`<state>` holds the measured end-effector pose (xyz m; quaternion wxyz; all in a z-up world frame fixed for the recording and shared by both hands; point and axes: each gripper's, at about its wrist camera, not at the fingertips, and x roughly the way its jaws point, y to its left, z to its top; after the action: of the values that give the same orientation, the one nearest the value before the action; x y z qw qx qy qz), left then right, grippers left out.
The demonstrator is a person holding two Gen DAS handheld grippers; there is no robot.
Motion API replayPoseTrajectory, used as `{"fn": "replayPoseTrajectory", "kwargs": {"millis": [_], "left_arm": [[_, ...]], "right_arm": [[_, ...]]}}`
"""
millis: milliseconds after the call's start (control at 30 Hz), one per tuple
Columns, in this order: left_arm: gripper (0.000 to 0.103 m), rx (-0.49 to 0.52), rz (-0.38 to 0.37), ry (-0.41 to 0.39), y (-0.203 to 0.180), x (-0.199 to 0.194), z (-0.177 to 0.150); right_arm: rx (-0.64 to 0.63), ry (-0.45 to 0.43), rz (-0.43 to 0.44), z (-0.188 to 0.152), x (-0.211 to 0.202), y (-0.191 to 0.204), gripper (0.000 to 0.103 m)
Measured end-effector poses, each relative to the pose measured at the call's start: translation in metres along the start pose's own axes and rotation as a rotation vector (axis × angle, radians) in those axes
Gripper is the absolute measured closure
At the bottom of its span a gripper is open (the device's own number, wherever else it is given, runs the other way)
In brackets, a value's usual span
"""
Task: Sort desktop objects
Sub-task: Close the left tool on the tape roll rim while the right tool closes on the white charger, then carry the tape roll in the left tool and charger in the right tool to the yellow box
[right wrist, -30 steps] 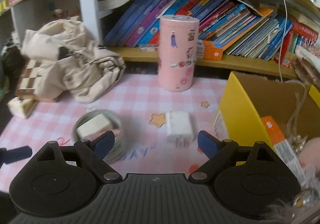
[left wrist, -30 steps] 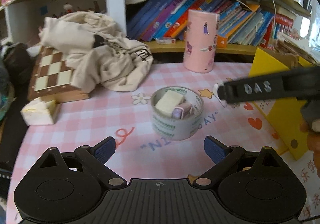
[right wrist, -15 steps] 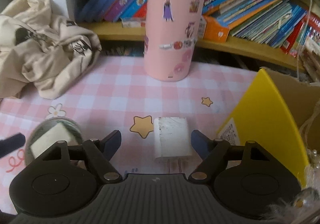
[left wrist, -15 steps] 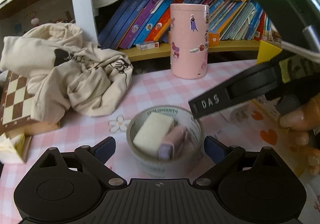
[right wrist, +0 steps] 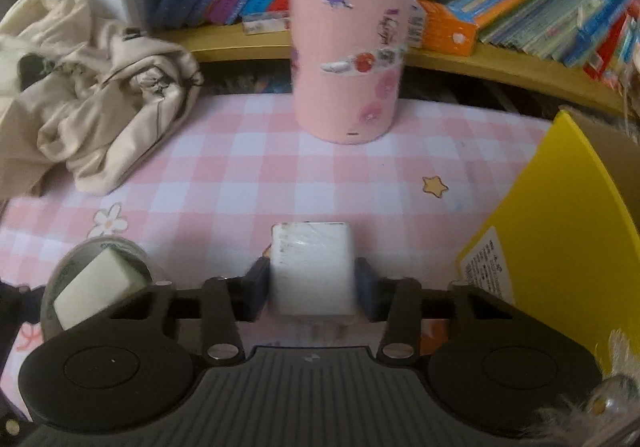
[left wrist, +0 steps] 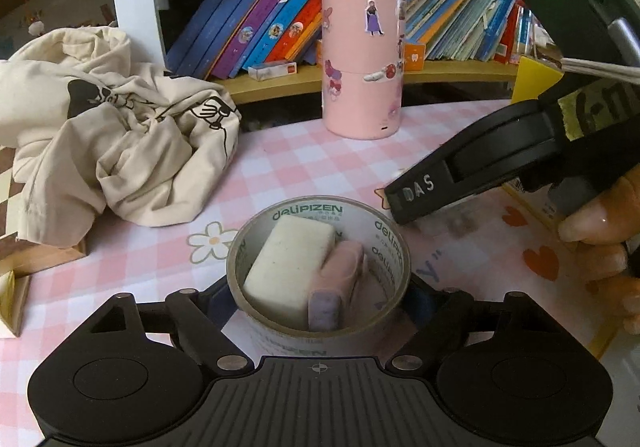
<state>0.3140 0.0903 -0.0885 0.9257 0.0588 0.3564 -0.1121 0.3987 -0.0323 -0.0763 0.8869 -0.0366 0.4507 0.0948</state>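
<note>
Tape roll point(left wrist: 318, 275) sits on pink checked tablecloth point(left wrist: 304, 163) w/ a white eraser point(left wrist: 290, 267) and pink eraser point(left wrist: 338, 279) inside; left gripper point(left wrist: 318, 297) straddles it, jaws closing, contact w/ roll unclear. Right gripper point(right wrist: 312, 283) is clamped on white charger block point(right wrist: 312, 267), near yellow box point(right wrist: 560, 247). Pink cylinder point(right wrist: 348, 31) stands upright behind, cream cloth point(left wrist: 116, 127) at left.
</note>
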Motion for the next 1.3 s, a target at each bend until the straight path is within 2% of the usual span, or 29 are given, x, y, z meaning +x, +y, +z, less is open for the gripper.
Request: {"fn": "replayPoseTrajectory", "kwargs": {"millis": [233,700,1300], "left_arm": [[0.019,-0.028,0.020,-0.008,0.005,-0.022,-0.005],[0.019,-0.080,0.053,-0.136,0.005,-0.106,-0.011],[0.019,-0.104,0.062,-0.090,-0.016,-0.171,-0.052]], "right_arm": [[0.001,-0.006,0.062,-0.011,-0.019,0.005,0.062],[-0.065,-0.067,0.137,-0.045,-0.088,0.011,0.062],[-0.108,-0.040,0.207,-0.104,-0.145,0.014,0.062]]}}
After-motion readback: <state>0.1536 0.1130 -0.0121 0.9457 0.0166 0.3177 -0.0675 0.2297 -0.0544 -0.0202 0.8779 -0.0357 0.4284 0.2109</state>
